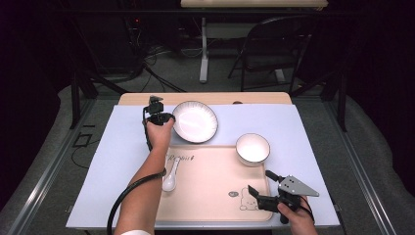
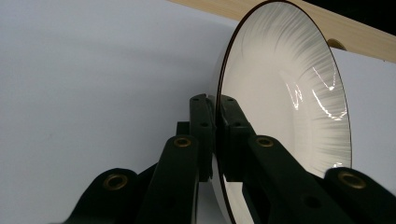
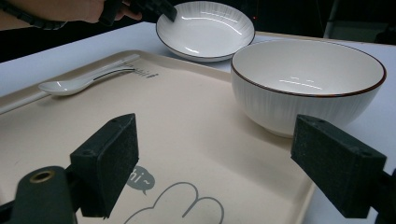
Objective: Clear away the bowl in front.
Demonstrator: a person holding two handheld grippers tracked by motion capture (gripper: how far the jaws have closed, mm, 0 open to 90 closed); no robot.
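The white ribbed ceramic plate with a dark rim (image 1: 195, 121) sits tilted above the pale-blue mat, just beyond the beige plastic tray (image 1: 210, 196), its left rim clenched by the left gripper (image 1: 164, 117). The right gripper (image 1: 260, 182) hangs with jaws spread wide over the tray's near right corner, near the white ribbed bowl (image 1: 252, 148).

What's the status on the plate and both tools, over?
Left tool shut on plate rim. Right tool open over tray. Bowl on tray corner.
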